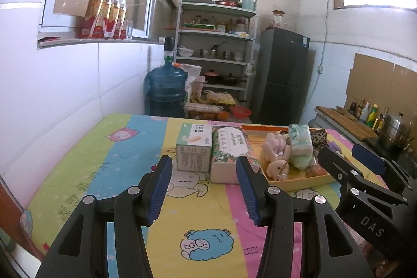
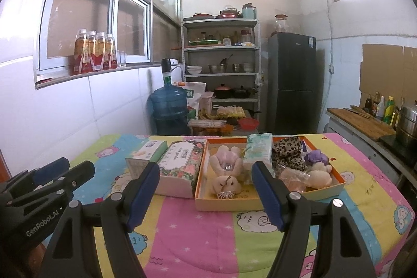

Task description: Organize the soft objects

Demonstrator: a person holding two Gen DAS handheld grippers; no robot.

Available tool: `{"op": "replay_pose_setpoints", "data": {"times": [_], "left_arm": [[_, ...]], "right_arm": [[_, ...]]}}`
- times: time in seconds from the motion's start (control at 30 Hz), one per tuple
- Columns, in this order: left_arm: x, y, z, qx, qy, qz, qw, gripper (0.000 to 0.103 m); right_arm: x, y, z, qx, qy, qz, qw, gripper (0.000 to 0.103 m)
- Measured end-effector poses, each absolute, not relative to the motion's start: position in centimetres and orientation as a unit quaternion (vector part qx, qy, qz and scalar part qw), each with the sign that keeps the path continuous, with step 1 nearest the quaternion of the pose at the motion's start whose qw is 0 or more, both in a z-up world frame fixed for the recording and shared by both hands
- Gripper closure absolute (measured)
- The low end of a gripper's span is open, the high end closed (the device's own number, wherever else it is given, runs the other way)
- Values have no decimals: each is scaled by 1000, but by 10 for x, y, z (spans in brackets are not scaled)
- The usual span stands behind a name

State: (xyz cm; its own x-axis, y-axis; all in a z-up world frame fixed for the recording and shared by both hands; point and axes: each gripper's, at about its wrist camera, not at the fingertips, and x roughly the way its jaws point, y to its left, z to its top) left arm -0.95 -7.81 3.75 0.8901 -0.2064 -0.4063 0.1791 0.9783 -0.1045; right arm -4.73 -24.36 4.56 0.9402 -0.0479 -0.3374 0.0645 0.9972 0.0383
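Note:
An orange-rimmed shallow box (image 2: 265, 202) (image 1: 307, 180) sits on the colourful table cover. In it lie a pink plush toy (image 2: 226, 168) (image 1: 276, 150), a green-white tissue pack (image 2: 258, 151) (image 1: 301, 145), a leopard-print cloth (image 2: 288, 153), a purple soft item (image 2: 316, 156) and a cream plush (image 2: 320, 176). Left of the box stand a floral tissue pack (image 2: 179, 166) (image 1: 229, 153) and a green-white carton (image 2: 146, 156) (image 1: 194, 147). My left gripper (image 1: 204, 189) is open and empty, just short of the two packs. My right gripper (image 2: 206, 192) is open and empty in front of the box.
A blue water jug (image 2: 169, 106), a metal shelf with pots (image 2: 221, 64) and a dark fridge (image 2: 292, 80) stand behind the table. A counter with bottles and a steel pot (image 2: 406, 121) is at the right. A tiled wall runs along the left.

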Motion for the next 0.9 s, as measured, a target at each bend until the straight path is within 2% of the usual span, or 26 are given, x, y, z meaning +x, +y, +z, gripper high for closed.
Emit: {"op": "replay_pose_setpoints", "data": {"times": [0.9], "left_arm": [[-6,-85,34,-11,218,-87,972,50]], "right_arm": [[-41,-243,37,32,182,-20,983,30]]}}
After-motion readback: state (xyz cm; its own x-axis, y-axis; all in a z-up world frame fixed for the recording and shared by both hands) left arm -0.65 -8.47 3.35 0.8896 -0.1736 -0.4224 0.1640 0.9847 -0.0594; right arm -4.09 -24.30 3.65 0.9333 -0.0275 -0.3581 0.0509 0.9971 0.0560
